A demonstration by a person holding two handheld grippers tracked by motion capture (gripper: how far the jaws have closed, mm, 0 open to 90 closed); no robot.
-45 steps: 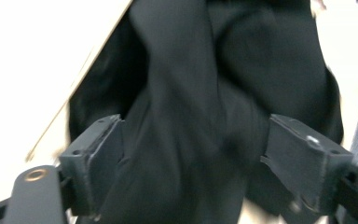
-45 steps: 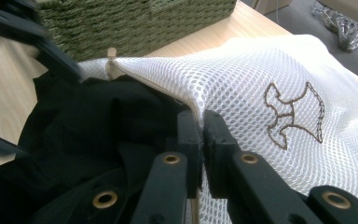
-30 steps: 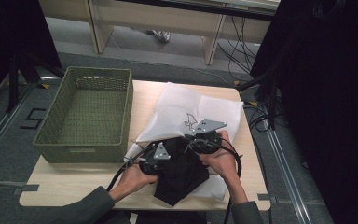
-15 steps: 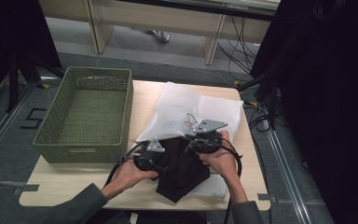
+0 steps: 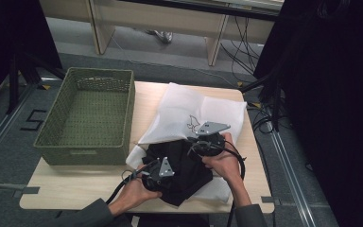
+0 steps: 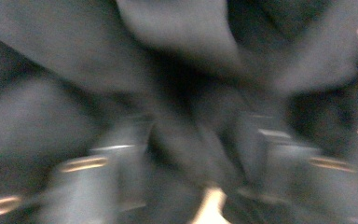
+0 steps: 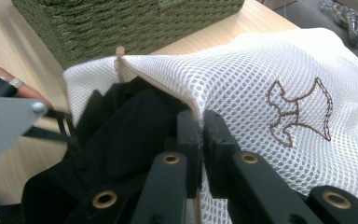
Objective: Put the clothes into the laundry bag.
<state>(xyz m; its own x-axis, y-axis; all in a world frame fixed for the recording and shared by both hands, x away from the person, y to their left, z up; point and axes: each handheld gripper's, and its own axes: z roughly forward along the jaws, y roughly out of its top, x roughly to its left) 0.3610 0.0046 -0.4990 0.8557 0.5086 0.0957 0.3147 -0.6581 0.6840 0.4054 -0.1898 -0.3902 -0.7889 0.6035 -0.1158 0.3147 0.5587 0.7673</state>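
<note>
The right claw (image 7: 200, 135) is pressing its jaws together on the upper edge of the white mesh bag's (image 7: 279, 70) opening, pinching the beige seam and lifting it clear of the black garment (image 7: 130, 126) that is sitting half inside the mouth. In the high view the right claw (image 5: 207, 142) is resting at the near edge of the mesh bag (image 5: 189, 111), which is lying on the bench (image 5: 75, 187) just beside the green woven basket (image 5: 87, 116).

The left claw (image 5: 163, 172) is sitting low on the near part of the black garment (image 5: 182, 168), which is spilling out of the bag toward the person. Its jaws have just been closing and are standing partly spread. In the blurred left gripper view dark folds of the garment (image 6: 177, 70) are lying between and around the jaws; whether the pads are actually pressing on the cloth I cannot tell, though it looks as if they are bunching it.
</note>
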